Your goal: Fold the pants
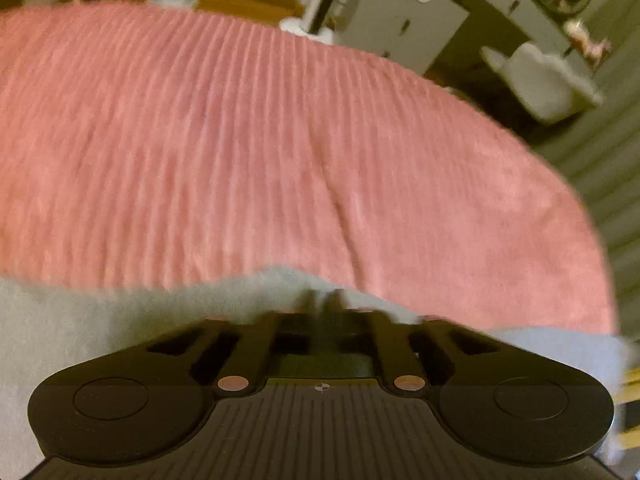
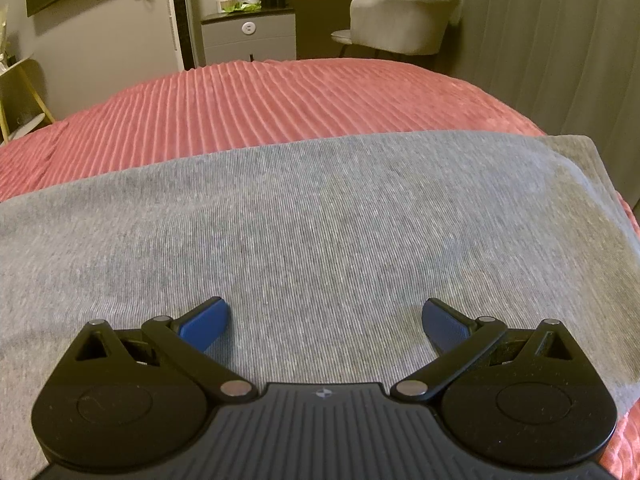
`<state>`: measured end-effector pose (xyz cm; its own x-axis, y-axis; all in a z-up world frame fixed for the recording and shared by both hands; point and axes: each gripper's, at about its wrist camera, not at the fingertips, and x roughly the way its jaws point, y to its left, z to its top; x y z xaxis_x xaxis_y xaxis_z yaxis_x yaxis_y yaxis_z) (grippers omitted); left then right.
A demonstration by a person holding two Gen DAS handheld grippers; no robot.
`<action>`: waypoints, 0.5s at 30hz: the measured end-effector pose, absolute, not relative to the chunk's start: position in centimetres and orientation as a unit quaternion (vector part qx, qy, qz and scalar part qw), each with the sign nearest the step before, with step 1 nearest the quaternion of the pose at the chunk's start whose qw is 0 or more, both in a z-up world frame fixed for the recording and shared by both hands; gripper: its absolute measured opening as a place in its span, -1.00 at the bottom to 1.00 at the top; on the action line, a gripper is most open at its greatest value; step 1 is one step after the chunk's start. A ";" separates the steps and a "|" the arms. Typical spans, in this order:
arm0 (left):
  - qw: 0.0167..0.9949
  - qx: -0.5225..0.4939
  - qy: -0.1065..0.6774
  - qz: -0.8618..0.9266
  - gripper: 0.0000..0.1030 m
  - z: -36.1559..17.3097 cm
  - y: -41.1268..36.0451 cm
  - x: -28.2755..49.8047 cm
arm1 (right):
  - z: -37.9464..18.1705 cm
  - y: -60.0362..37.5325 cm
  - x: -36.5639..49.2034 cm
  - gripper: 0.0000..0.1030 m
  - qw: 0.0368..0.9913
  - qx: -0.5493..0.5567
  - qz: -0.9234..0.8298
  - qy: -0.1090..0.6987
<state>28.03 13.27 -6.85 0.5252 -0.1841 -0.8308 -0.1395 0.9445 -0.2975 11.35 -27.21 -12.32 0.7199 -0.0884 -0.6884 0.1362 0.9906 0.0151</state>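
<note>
Grey knit pants point(image 2: 320, 232), of fine ribbed jersey, lie spread flat on a bed covered by a pink ribbed plush blanket point(image 2: 248, 100). In the right wrist view the cloth fills the foreground from the left edge to a squared end at the right, where a band of slightly different grey point(image 2: 576, 152) runs along that end. Its far edge crosses the blanket in a nearly straight line.

Right gripper point(image 2: 325, 322): black linkage arms with blue pads point(image 2: 206, 326); its jaws stand wide apart above the grey cloth, holding nothing, with bare fabric visible between them.

Left gripper point(image 1: 323, 300): the view is blurred. Its jaws are fully closed, the two fingers side by side, pinching the far edge of the grey pants point(image 1: 120, 320) where that edge rises into a small peak against the pink blanket point(image 1: 240, 140).

Background, right wrist view: a pale upholstered chair point(image 2: 400, 16) stands beyond the foot of the bed, beside a grey drawer unit point(image 2: 248, 36) with a dark top carrying small items too small to identify. A grey curtain point(image 2: 540, 48) hangs at the right.
</note>
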 end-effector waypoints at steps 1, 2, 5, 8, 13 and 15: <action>0.869 -0.138 0.475 0.004 -0.95 -6.7 12.9 28.2 | -12.3 -27.2 11.4 1.00 0.927 0.032 -0.061 0.369; 0.881 -0.119 0.458 0.025 -0.96 -6.4 12.4 28.2 | -12.3 -27.2 11.4 1.00 0.927 0.032 -0.061 0.369; 0.899 -0.133 0.418 0.001 -0.78 -4.7 11.9 26.8 | -12.3 -27.2 11.4 1.00 0.927 0.033 -0.060 0.369; 0.896 -0.161 0.407 -0.076 -0.33 -3.6 11.4 24.2 | -12.4 -27.2 11.5 1.00 0.927 0.032 -0.061 0.368; 0.899 -0.072 0.429 -0.050 -0.29 -6.1 10.2 23.0 | -12.4 -27.1 11.6 1.00 0.927 0.032 -0.061 0.368; 0.912 -0.034 0.409 0.021 -0.34 -6.9 11.5 23.5 | -12.3 -27.3 11.6 1.00 0.927 0.033 -0.059 0.368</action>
